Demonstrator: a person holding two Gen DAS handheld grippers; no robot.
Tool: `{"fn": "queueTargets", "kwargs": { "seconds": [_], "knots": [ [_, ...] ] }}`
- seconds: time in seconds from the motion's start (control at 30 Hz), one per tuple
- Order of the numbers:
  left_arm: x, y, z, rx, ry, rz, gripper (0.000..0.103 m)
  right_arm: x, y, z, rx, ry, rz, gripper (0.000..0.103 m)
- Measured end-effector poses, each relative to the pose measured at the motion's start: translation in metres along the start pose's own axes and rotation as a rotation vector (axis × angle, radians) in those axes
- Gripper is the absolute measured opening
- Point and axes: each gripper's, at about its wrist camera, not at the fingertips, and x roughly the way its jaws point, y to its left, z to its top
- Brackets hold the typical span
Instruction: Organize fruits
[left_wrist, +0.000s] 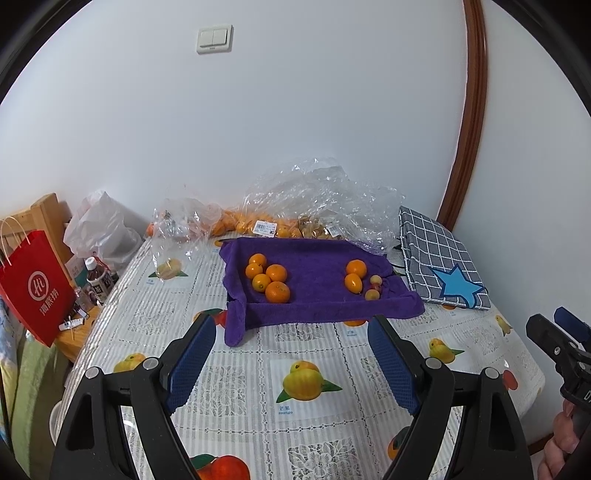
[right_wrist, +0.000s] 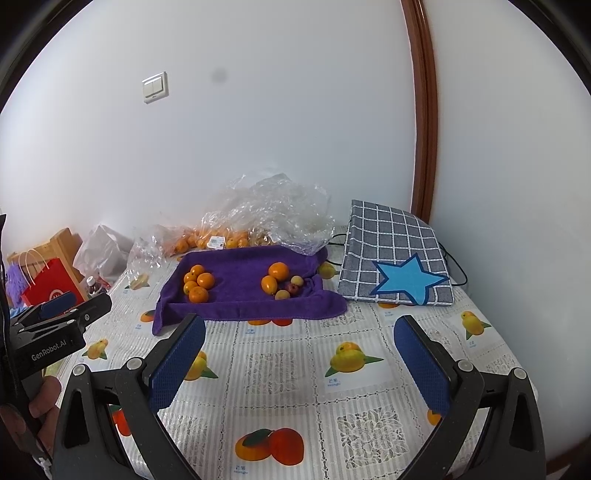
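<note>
A purple towel (left_wrist: 317, 291) (right_wrist: 240, 291) lies on the table. On its left is a cluster of several oranges (left_wrist: 269, 277) (right_wrist: 197, 282). On its right lie two oranges (left_wrist: 354, 275) (right_wrist: 274, 277) and three small pale red-tinged fruits (left_wrist: 373, 288) (right_wrist: 290, 288). My left gripper (left_wrist: 291, 332) is open and empty, held above the table just in front of the towel. My right gripper (right_wrist: 299, 328) is open and empty, also in front of the towel.
Clear plastic bags (left_wrist: 314, 195) with more oranges (left_wrist: 236, 223) sit behind the towel by the wall. A grey checked cloth with a blue star (left_wrist: 439, 262) (right_wrist: 395, 254) lies at right. A red paper bag (left_wrist: 35, 284) and bottles (left_wrist: 96, 278) stand off the table's left edge.
</note>
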Motion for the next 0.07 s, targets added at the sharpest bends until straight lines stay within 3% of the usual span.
{"fn": "queueTargets", "kwargs": {
  "seconds": [0.07],
  "knots": [
    [0.0048, 0.0, 0.001, 0.006, 0.007, 0.002, 0.084, 0.0021, 0.0004, -0.0002, -0.002, 0.003, 0.0, 0.101]
  ]
}}
